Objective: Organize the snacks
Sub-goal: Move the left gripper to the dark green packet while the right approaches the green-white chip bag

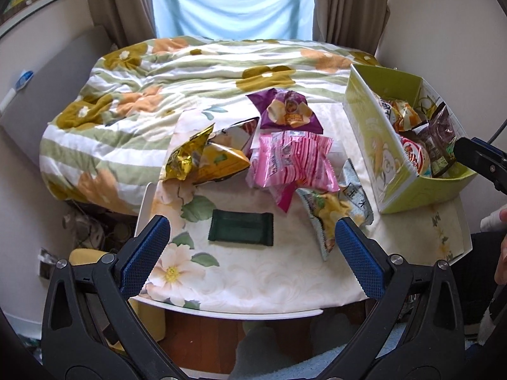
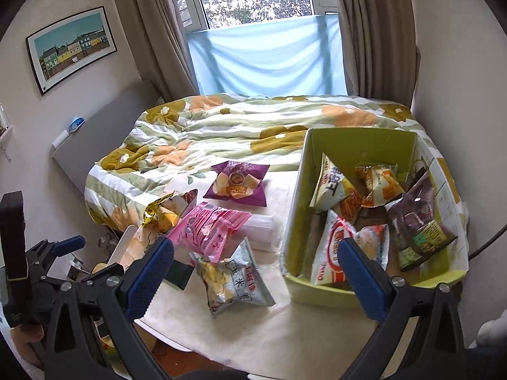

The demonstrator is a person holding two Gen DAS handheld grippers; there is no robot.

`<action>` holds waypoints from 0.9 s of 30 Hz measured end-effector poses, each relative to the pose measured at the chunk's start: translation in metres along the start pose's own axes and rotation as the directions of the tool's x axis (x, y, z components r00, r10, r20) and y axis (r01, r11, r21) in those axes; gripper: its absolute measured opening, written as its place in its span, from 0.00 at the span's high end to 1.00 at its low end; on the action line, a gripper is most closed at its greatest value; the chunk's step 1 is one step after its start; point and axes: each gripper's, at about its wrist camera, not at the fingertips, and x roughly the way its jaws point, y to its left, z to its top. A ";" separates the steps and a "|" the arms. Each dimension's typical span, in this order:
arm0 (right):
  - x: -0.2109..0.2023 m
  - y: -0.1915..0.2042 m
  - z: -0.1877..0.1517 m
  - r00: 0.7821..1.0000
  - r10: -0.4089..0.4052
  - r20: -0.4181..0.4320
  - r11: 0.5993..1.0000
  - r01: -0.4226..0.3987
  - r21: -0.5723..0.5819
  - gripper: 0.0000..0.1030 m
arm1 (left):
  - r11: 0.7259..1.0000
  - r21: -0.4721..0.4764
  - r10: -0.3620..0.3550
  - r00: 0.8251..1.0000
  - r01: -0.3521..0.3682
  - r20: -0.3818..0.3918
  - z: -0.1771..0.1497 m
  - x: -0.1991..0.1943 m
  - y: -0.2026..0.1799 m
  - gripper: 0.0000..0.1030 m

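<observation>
Snacks lying loose on the table [image 1: 240, 288] beside the green box [image 1: 374, 145]: dark green bar [image 1: 241, 227] nearest, grey corn-chip bag [image 2: 233, 280] just beside the box's near corner, pink bag [image 1: 296, 161] in the middle, gold bags [image 1: 202, 161] to its left, purple chip bag [image 1: 286, 110] at the far edge by the bedding. Box already holding several packets, so roughly half sorted, by estimate. Left gripper [image 1: 252, 255] hovering low over the near edge, jaws spread wide and holding nothing, dark green bar lying between and just ahead of the fingertips. Right gripper [image 2: 255, 267] poised higher, also gaping and empty, straddling the gap between the grey corn-chip bag and the box's near wall. Judging next pick as either the bar (left) or the grey bag (right). For doing it well: approaching the flat bar across its short width, pressing down onto the cloth before closing so the pads catch the edge rather than skating over; pinching puffy bags at a crimped seam, not the air-filled belly, to avoid slipping or crushing chips. Keeping the tablecloth out of the pinch. Releasing over the box's open space at its near-left side.
</observation>
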 end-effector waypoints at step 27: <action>0.125 0.031 -0.084 0.997 -0.057 -0.060 0.998 0.056 -0.018 0.00 | 0.995 0.053 -0.075 0.992 0.080 -0.097 -0.050 0.158 0.018 0.00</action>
